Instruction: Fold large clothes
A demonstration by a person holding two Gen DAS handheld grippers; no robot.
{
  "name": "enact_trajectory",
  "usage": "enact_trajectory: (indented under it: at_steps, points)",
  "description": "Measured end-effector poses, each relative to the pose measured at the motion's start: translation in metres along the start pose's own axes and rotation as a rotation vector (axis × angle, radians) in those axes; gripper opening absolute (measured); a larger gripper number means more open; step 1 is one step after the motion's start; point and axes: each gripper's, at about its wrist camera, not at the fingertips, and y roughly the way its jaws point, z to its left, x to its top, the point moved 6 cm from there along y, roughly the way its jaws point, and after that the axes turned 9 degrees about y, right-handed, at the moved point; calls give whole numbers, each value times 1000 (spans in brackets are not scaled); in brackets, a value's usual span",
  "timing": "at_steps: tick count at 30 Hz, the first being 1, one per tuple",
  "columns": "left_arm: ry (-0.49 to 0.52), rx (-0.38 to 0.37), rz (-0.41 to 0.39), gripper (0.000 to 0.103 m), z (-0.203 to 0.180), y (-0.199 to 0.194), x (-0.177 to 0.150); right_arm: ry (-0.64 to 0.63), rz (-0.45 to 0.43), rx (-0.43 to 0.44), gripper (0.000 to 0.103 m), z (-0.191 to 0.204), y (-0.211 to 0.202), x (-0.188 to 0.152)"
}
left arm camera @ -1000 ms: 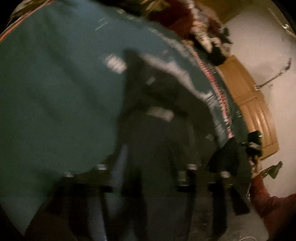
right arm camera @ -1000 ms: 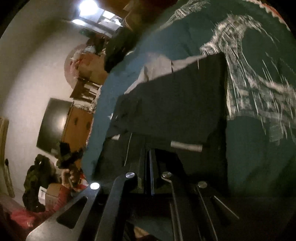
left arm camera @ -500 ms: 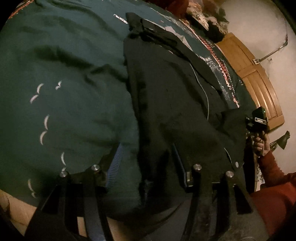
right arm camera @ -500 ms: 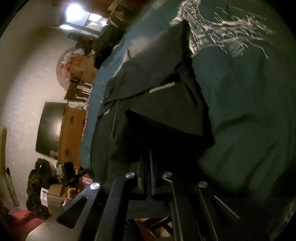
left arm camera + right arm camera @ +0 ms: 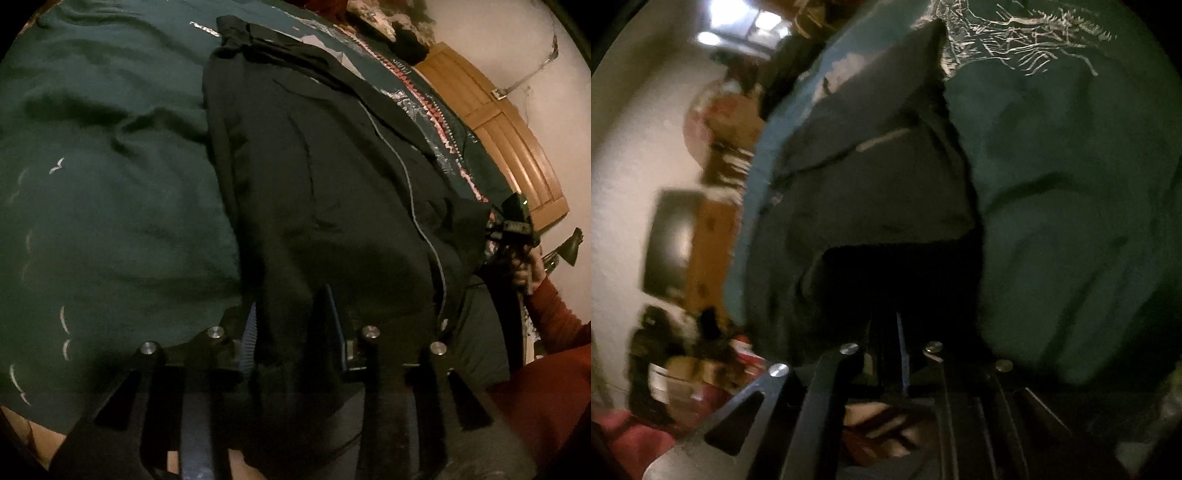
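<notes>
Left gripper (image 5: pixel 291 332) jaws, just closing, bracket the black garment (image 5: pixel 332 177). Right gripper (image 5: pixel 886 339), just parting: grip indeterminate. Risk: near hem slips, fold collapses.

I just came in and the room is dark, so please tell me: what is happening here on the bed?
A person is folding a black garment laid on a dark green bedspread. The left hand-held gripper has just been closing, with the garment's near edge between its fingers. The right hand-held gripper has just been opening at the garment's other side.
</notes>
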Motion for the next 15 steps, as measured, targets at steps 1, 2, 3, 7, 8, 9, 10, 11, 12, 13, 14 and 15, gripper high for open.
enact_trajectory:
  at_steps: [1, 2, 3, 7, 8, 9, 10, 11, 12, 13, 14, 15]
  points:
    - [-8, -15, -3, 32, 1, -1, -1, -21, 3, -39, 26, -4, 2, -2]
    - [-16, -26, -3, 32, 2, -1, -1, -38, 7, -63, 30, -7, 3, -5]
    - [-21, -32, -1, 28, 3, -1, -1, -53, 13, -71, 30, -9, 4, -8]
    - [-30, -46, 4, 26, 6, 0, 0, -131, 32, -81, 30, -11, 11, -21]
    - [-34, -49, 3, 26, 5, 1, 1, -142, 31, -83, 30, -11, 12, -22]
    - [-37, -50, 2, 26, 5, 1, 1, -162, 22, -85, 30, -10, 13, -24]
    - [-40, -51, 1, 26, 5, 1, 1, -188, 6, -89, 31, -7, 11, -24]
    - [-41, -49, -1, 26, 3, 1, 1, -203, -8, -95, 31, -4, 9, -24]
    - [-39, -46, -1, 26, 2, 1, 1, -221, -25, -99, 31, -1, 4, -25]
    - [-39, -46, -1, 26, 0, 4, 1, -249, -42, -100, 31, 6, -2, -25]
    - [-42, -49, -1, 26, 1, 3, 1, -274, -52, -105, 31, 11, -5, -24]
    - [-44, -54, -1, 26, 1, 4, 2, -303, -59, -114, 32, 16, -9, -23]
